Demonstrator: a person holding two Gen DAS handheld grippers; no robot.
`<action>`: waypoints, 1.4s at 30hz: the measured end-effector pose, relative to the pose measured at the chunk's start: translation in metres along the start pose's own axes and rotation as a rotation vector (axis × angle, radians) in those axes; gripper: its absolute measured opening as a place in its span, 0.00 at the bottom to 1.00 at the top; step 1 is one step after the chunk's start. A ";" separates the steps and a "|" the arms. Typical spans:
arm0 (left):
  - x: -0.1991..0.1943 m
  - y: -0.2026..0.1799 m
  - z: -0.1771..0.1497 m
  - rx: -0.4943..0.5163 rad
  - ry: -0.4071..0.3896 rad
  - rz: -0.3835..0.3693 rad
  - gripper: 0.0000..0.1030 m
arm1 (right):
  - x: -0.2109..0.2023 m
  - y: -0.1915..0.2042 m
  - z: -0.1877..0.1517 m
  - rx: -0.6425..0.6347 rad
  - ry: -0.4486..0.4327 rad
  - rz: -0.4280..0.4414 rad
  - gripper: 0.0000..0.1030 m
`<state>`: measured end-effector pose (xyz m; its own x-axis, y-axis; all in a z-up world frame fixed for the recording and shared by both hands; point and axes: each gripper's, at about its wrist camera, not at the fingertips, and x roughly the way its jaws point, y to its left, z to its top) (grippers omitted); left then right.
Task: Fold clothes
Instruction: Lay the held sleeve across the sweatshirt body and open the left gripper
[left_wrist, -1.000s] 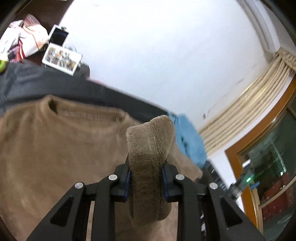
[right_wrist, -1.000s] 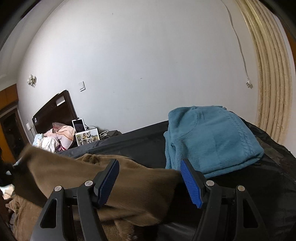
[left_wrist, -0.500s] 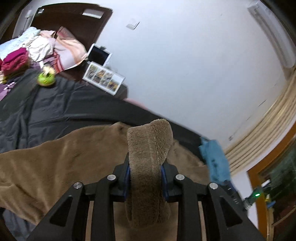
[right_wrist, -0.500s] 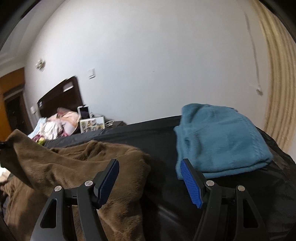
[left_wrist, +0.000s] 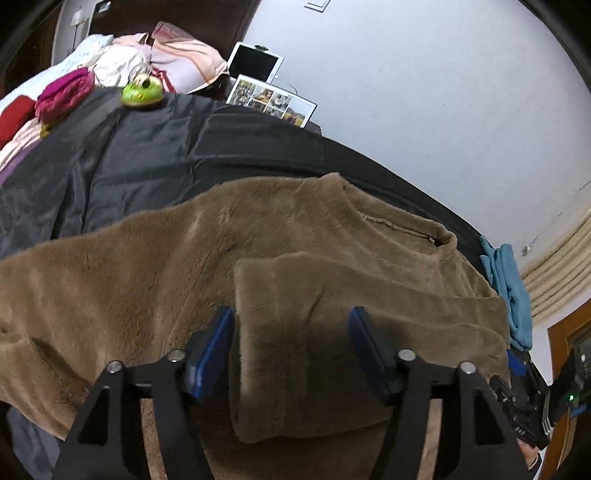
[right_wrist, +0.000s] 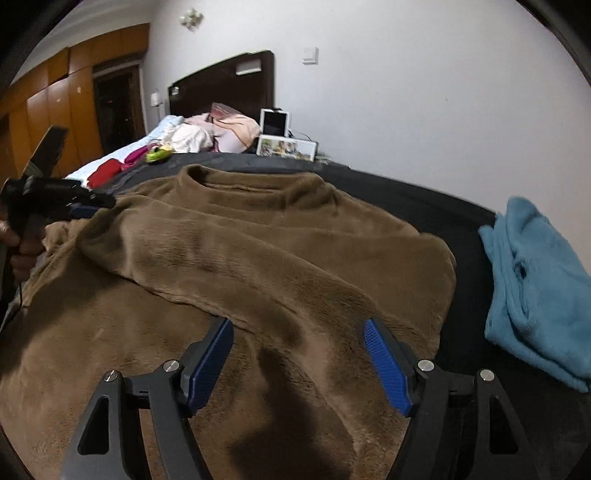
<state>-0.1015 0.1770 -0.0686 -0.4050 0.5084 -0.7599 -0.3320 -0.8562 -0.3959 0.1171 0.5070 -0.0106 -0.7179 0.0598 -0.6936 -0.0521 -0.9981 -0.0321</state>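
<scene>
A brown fleece sweater (right_wrist: 258, 258) lies spread on the black bed cover (left_wrist: 147, 158), collar (right_wrist: 236, 181) toward the headboard. One sleeve is folded across its body, and the sleeve's cuff end (left_wrist: 295, 332) rests flat between the pads of my left gripper (left_wrist: 291, 343). Those jaws are opening and the pads do not press the cuff. In the right wrist view the left gripper (right_wrist: 85, 206) shows at the sweater's left edge, held by a hand (right_wrist: 22, 251). My right gripper (right_wrist: 299, 354) hovers over the sweater's near part; its jaws are opening with nothing held.
A folded blue garment (right_wrist: 535, 295) lies on the cover right of the sweater. Near the dark headboard (right_wrist: 221, 88) are piled clothes (left_wrist: 122, 62), a green toy (left_wrist: 142, 92), a tablet (left_wrist: 255, 62) and a photo frame (left_wrist: 273, 103). An orange wardrobe (right_wrist: 55, 103) stands at the far left.
My left gripper has let go of the sleeve cuff, which now lies flat on the sweater, and it has dropped lower. My right gripper has swung left from the blue garment to over the sweater.
</scene>
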 end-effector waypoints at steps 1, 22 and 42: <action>-0.001 0.000 -0.002 0.000 0.003 -0.003 0.71 | 0.000 -0.004 -0.001 0.011 0.006 -0.013 0.73; -0.008 -0.004 -0.038 0.077 0.055 -0.063 0.78 | -0.001 0.026 -0.017 -0.330 0.049 -0.195 0.78; -0.029 -0.003 -0.035 0.023 0.021 -0.154 0.35 | -0.046 -0.038 -0.004 -0.069 -0.117 -0.321 0.79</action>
<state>-0.0584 0.1617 -0.0630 -0.3301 0.6316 -0.7015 -0.4084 -0.7656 -0.4971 0.1548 0.5419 0.0199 -0.7473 0.3678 -0.5535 -0.2435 -0.9265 -0.2868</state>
